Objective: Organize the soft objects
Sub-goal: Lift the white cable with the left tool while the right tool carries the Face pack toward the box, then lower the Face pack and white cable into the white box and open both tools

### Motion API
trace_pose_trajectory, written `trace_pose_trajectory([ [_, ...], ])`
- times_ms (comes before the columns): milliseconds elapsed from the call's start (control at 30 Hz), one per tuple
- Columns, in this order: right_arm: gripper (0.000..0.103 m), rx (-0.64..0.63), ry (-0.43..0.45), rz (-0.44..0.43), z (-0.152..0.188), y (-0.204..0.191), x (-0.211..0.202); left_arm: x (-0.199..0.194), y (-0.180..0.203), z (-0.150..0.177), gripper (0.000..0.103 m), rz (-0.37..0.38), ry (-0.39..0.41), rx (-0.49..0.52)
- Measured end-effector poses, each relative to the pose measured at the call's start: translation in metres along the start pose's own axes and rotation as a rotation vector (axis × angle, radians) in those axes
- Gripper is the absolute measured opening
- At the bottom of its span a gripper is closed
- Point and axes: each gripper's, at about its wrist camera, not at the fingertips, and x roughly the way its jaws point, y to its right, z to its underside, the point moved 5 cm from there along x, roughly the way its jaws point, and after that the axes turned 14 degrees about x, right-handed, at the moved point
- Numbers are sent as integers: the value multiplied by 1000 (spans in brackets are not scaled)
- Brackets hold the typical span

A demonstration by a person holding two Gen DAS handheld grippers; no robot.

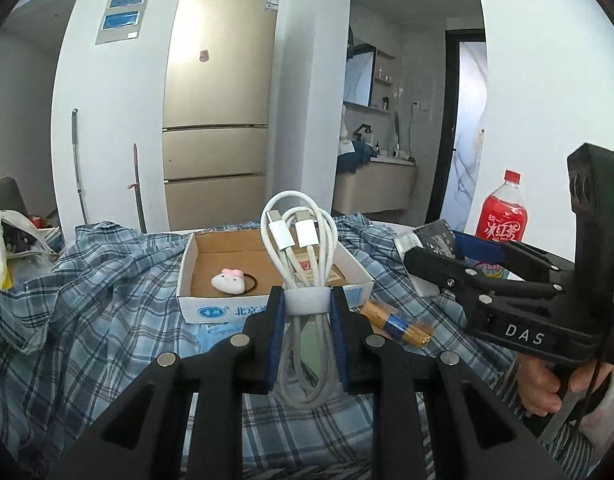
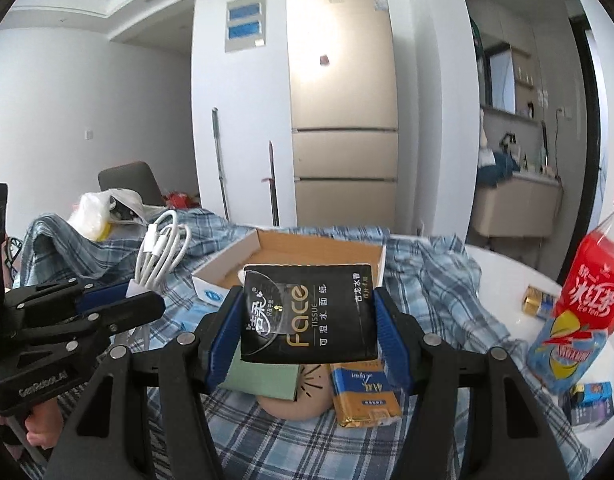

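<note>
Ahead of you: white walls and a tall champagne-gold fridge (image 1: 219, 100) with three doors, bright daylight glaring off its upper door. Left of it, a grey wall panel (image 1: 124, 12) with two blue strips. Two long-handled tools (image 2: 221, 160) lean against the wall. To your right, an arched opening (image 1: 391, 92) leads to what may be a washroom, with vanity (image 1: 373, 184) and shelves.
</note>
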Motion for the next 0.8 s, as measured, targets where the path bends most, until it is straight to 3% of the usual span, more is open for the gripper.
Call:
trace_pose_trajectory([
  [267, 62, 25, 2, 19, -5, 6, 0, -10, -4, -8, 23, -81, -6, 12],
  [367, 62, 28, 9, 20, -14, 5, -6, -14, -4, -18, 23, -77, 7, 27],
  [667, 62, 30, 82, 15, -66, -2, -25, -27, -13, -68, 23, -129, 62, 67],
  [800, 62, 38, 106, 37, -91, -4, -17, -9, -18, -92, 24, -142, 8, 88],
])
